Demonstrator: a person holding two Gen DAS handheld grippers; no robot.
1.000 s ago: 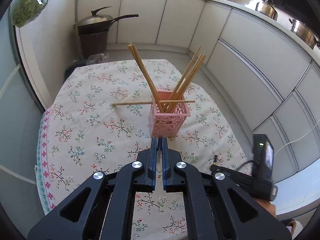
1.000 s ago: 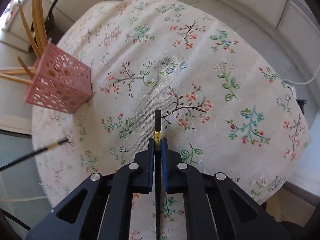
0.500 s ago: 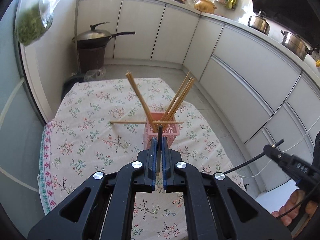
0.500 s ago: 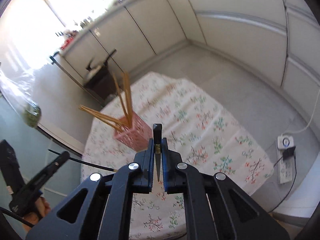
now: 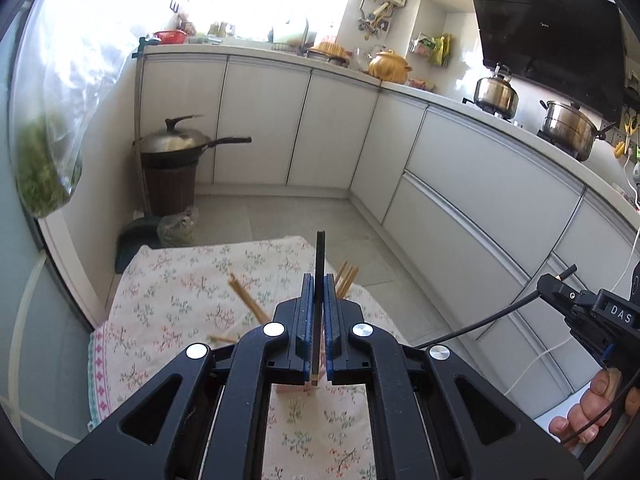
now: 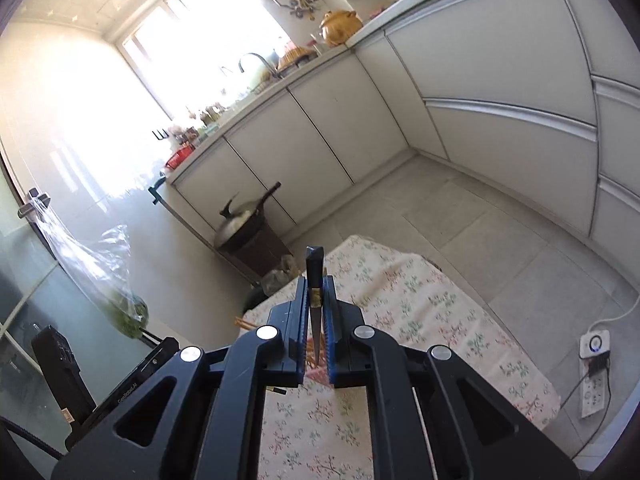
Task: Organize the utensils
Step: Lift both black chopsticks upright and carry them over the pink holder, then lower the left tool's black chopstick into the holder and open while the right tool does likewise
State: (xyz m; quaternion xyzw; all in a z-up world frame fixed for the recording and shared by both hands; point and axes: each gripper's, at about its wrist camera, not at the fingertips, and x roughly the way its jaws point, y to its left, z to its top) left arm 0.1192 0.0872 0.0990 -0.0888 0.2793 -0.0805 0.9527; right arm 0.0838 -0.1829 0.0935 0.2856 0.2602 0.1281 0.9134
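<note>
White kitchen cabinets (image 5: 472, 184) run along the walls around a tiled floor (image 6: 500, 236). Near the corner, a lidded wok (image 5: 176, 144) sits on a brown bin (image 5: 170, 188), and a clear plastic bag of greens (image 6: 124, 312) hangs at the glass door.

Below both cameras stands the bench (image 5: 184, 304), covered by a floral cloth. On it the pink holder (image 5: 294, 389) is almost wholly hidden behind the left gripper; only a sliver of pink shows between the fingers. Wooden chopsticks (image 5: 248, 300) fan out of it, their tips visible to either side of the fingers.

The left gripper (image 5: 319, 322) is high above the bench, its fingers narrow and clamped on a black chopstick (image 5: 320, 264) that sticks up beyond the fingertips. The right gripper (image 6: 316, 320) is likewise closed tight on a second black chopstick (image 6: 314, 272), whose gold band lies between the blue pads (image 6: 329, 320) and whose thick end points forward. In the left view the right gripper's tip also appears at the right edge, with a thin black stick trailing from it.
</note>
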